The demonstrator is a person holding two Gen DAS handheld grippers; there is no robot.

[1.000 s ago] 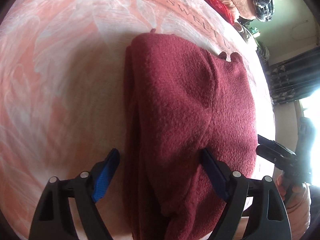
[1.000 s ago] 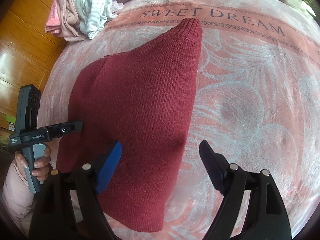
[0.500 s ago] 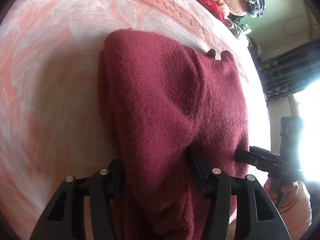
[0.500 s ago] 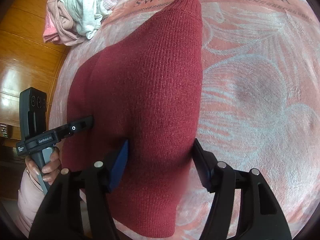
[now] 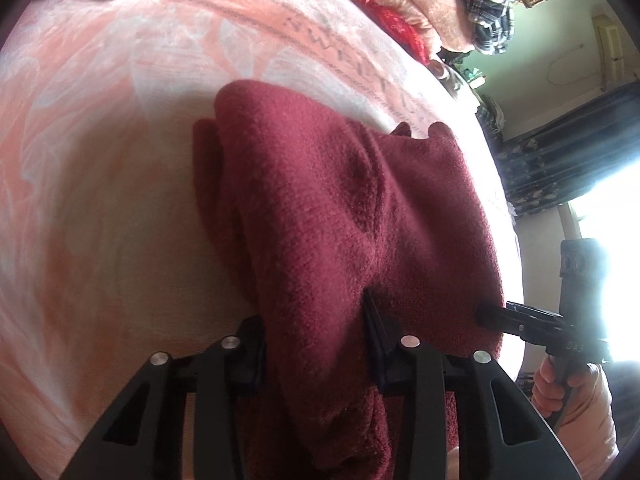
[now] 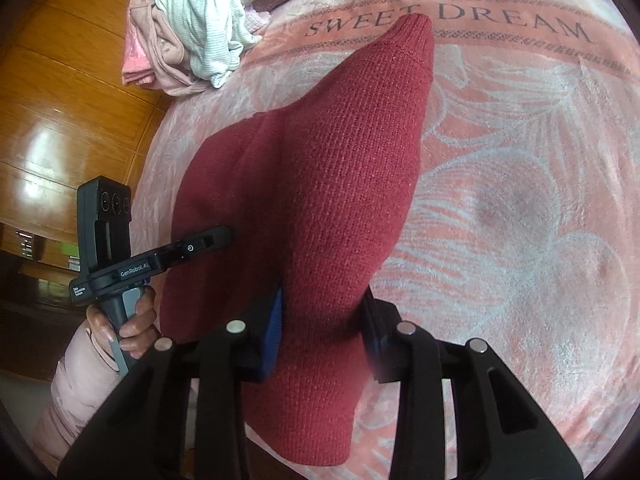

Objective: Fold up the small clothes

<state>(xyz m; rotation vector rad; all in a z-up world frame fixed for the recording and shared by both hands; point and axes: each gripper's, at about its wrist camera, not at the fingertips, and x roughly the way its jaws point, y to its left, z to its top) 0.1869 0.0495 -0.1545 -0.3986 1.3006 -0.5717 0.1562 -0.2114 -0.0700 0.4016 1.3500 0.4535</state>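
A dark red knitted sweater (image 5: 344, 216) lies partly folded on a pink "SWEET DREAM" blanket (image 5: 100, 160). My left gripper (image 5: 316, 336) is shut on a thick fold at the sweater's near edge. In the right wrist view the sweater (image 6: 320, 184) bunches up toward the camera, one sleeve cuff (image 6: 416, 28) stretched away toward the lettering. My right gripper (image 6: 324, 320) is shut on the sweater's near hem. Each gripper shows in the other's view, the right one (image 5: 492, 314) touching the sweater's right edge, the left one (image 6: 216, 240) at its left edge.
A pile of pale clothes (image 6: 188, 20) lies at the blanket's far left corner, next to a wooden wall (image 6: 60, 120). Pink bedding, a red item (image 5: 396, 28) and a plaid cloth (image 5: 488, 4) sit at the far right. A bright window (image 5: 608, 208) is on the right.
Both grippers moved in onto the sweater and closed from wide open to gripping its near edge. The fabric has bunched and lifted between the jaws.
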